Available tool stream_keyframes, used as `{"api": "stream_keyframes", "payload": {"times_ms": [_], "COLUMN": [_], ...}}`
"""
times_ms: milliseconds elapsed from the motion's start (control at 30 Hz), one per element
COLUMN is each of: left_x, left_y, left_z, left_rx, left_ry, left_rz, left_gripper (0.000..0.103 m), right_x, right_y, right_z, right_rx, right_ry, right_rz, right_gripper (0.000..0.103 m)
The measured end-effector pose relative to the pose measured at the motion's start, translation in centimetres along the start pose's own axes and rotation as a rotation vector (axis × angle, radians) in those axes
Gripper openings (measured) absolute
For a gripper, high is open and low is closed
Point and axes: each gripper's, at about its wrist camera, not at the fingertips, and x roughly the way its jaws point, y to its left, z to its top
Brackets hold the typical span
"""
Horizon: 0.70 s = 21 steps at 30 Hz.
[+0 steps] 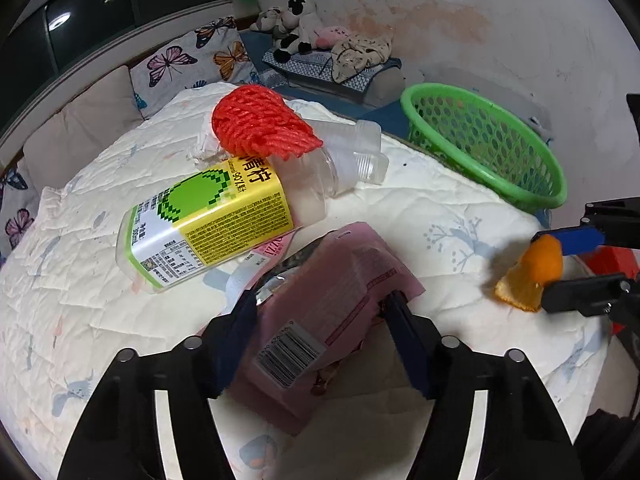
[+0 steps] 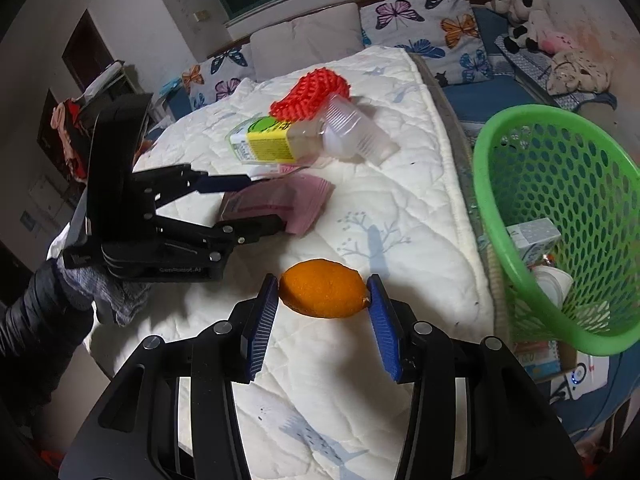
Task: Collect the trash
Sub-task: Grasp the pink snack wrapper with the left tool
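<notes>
My left gripper (image 1: pixel 320 300) is shut on a pink snack wrapper (image 1: pixel 320 312) on the white quilt (image 1: pixel 400 208); the wrapper also shows in the right wrist view (image 2: pixel 280 204). My right gripper (image 2: pixel 324 296) is shut on an orange peel (image 2: pixel 324 294), also seen from the left (image 1: pixel 532 276), where it touches the quilt. Beyond lie a clear bottle with a yellow-green label (image 1: pixel 212 220), a red foam fruit net (image 1: pixel 260 124), a clear plastic cup (image 1: pixel 352 148) and crumpled white paper (image 1: pixel 204 144). A green basket (image 2: pixel 560 216) at the right holds a carton and other trash.
Butterfly-print pillows (image 1: pixel 192 60) and plush toys (image 1: pixel 296 24) lie behind the quilt. A small white device and papers (image 2: pixel 576 380) lie under the basket. The quilt's right edge drops to a blue sheet (image 2: pixel 480 96).
</notes>
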Motion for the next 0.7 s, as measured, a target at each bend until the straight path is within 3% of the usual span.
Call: {"api": "stream_keyframes", "payload": {"times_ms": [133, 167, 333, 433, 533, 600, 633, 667, 700], "left_x": [-0.9, -1.1, -1.9, -2.1, -2.4, -2.7, -2.8, -3.0, -3.2], "left_y": [-0.2, -0.3, 0.2, 0.4, 0.4, 0.3, 0.3, 0.2, 0.1], "left_z": [-0.1, -0.2, -0.8, -1.2, -1.3, -1.2, -1.1, -1.0, -1.0], "left_rx": [-0.01, -0.012, -0.082, -0.115, -0.118, -0.102, -0.094, -0.083, -0.06], "left_ry": [-0.028, -0.032, -0.034, -0.035, -0.037, -0.043, -0.047, -0.055, -0.063], "left_rz": [-0.022, -0.025, -0.085, -0.096, -0.091, -0.073, -0.061, -0.048, -0.045], "left_gripper": [0.043, 0.034, 0.014, 0.011, 0.015, 0.032, 0.056, 0.064, 0.064], "right_x": [-0.5, -0.7, -1.3, -1.6, -1.9, -2.0, -2.0, -2.0, -2.0], "right_y": [-0.5, -0.6, -1.0, -1.2, -1.3, -1.2, -1.2, -1.2, -1.3], "right_z": [0.2, 0.2, 0.4, 0.4, 0.4, 0.5, 0.5, 0.5, 0.5], "right_rx": [0.011, 0.014, 0.027, 0.034, 0.039, 0.041, 0.042, 0.043, 0.044], "right_ry": [-0.015, -0.019, -0.039, -0.047, -0.053, -0.055, -0.055, -0.055, -0.055], "right_rz": [-0.005, -0.006, -0.013, -0.015, -0.014, -0.014, -0.013, -0.014, -0.014], "right_gripper": [0.046, 0.046, 0.046, 0.046, 0.046, 0.046, 0.046, 0.046, 0.046]}}
